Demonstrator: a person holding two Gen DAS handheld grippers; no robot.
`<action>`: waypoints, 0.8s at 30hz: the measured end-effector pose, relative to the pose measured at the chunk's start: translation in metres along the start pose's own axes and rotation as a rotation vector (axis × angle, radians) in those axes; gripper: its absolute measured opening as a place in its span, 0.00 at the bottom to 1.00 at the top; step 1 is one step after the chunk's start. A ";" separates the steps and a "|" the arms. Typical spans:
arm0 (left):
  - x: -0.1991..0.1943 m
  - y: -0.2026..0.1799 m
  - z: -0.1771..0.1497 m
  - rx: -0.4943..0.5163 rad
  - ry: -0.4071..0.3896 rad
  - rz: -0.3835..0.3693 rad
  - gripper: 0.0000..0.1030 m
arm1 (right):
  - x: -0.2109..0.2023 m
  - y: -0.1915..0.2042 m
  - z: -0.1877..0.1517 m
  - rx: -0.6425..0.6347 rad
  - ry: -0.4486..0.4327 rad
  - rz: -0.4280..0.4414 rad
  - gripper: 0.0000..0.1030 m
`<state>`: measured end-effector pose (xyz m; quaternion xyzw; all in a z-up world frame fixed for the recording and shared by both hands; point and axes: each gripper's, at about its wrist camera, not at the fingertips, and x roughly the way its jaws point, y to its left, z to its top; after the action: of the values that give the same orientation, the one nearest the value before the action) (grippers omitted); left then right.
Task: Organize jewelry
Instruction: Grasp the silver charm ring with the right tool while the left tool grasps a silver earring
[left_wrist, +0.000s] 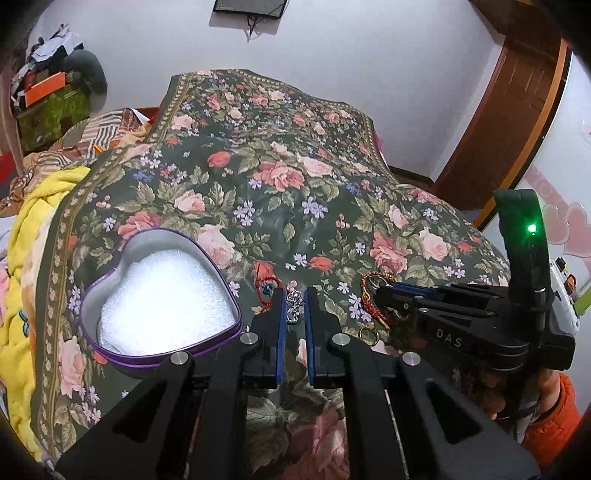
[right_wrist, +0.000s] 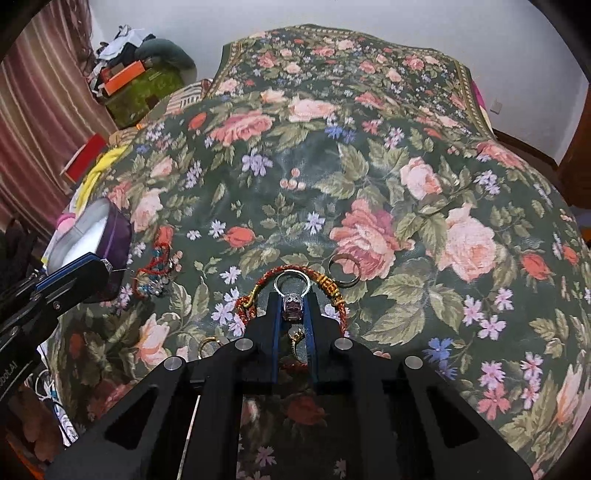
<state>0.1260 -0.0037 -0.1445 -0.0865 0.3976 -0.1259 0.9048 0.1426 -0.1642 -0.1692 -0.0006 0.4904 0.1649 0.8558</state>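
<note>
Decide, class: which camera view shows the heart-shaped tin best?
The left wrist view. There the heart-shaped tin shows whole, open, with its purple rim and white foam lining. The right wrist view catches only part of it at the left edge, partly hidden behind the left gripper.

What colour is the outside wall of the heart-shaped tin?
Purple; the tin shows it best in the left wrist view, with white foam inside.
</note>
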 end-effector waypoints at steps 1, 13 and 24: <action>-0.002 0.000 0.001 0.001 -0.005 0.002 0.08 | -0.003 0.000 0.000 0.002 -0.009 -0.001 0.10; -0.043 -0.004 0.015 0.000 -0.095 0.034 0.08 | -0.049 0.013 0.010 -0.010 -0.138 0.009 0.10; -0.087 0.010 0.022 -0.023 -0.197 0.103 0.08 | -0.082 0.048 0.021 -0.055 -0.232 0.074 0.10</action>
<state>0.0872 0.0336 -0.0712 -0.0882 0.3119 -0.0653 0.9438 0.1085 -0.1381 -0.0816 0.0130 0.3831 0.2086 0.8998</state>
